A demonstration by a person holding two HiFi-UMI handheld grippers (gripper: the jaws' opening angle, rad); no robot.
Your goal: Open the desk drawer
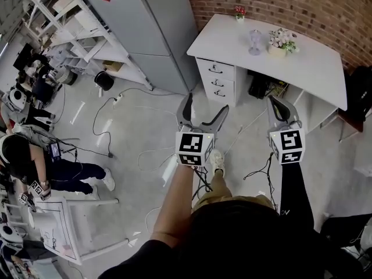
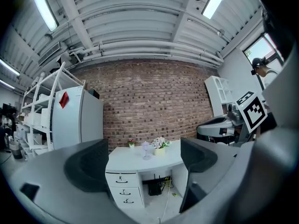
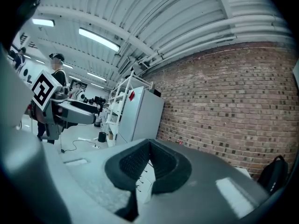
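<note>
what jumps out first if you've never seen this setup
A white desk stands against the brick wall, its three drawers all closed and flowers on top. Nearer the camera, two grippers are held out short of it: the left gripper open, the right gripper shut.
</note>
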